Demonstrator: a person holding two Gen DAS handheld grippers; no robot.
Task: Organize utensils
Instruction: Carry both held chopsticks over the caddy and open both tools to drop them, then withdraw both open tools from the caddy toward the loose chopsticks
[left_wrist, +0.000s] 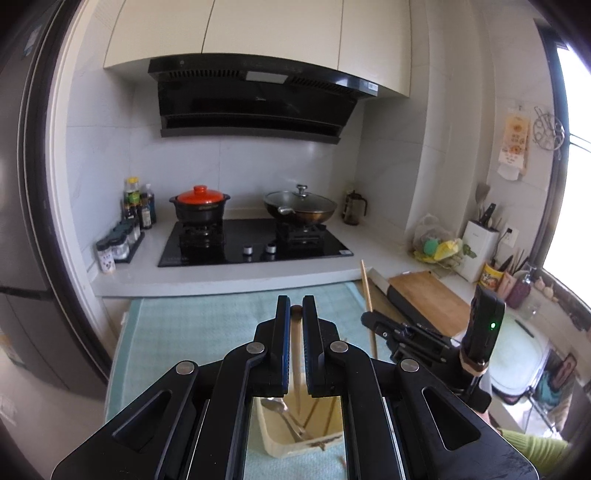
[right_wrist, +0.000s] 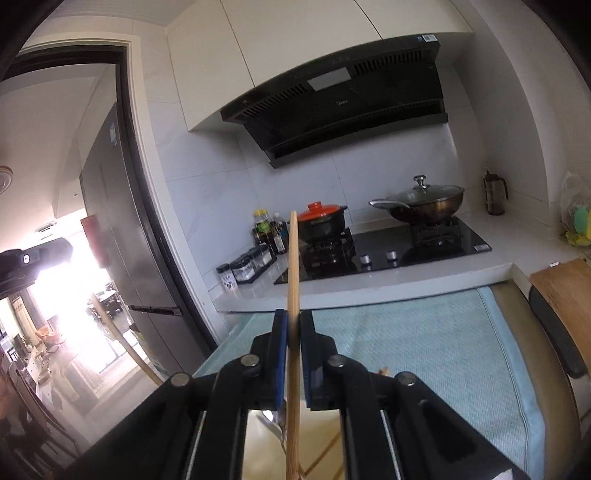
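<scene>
The right gripper (right_wrist: 292, 325) was shut tight on a long wooden stick (right_wrist: 293, 280), likely a chopstick. The stick stood almost straight up between the two jaws and poked out well above them. From the left wrist view, the same stick (left_wrist: 367, 291) and the right gripper (left_wrist: 373, 321) showed off to the right side, over the edge of the blue-green towel (left_wrist: 192, 325). The left gripper (left_wrist: 296, 314) held a wooden-handled utensil (left_wrist: 295, 350) between its jaws. The jaws were close together with the handle between them, but I could not tell if they pressed on it or only sat beside it. The handle pointed down into a cream tray (left_wrist: 271, 439) that sat on the towel. A shiny metal spoon (left_wrist: 275, 406) lay inside the tray, near its left wall. More thin sticks lay in the tray too. Behind the towel was the white counter (left_wrist: 240, 273) with a black stove (left_wrist: 255, 242). A black pot with an orange lid (left_wrist: 199, 203) and a pan with a glass lid (left_wrist: 300, 208) sat on the stove.
</scene>
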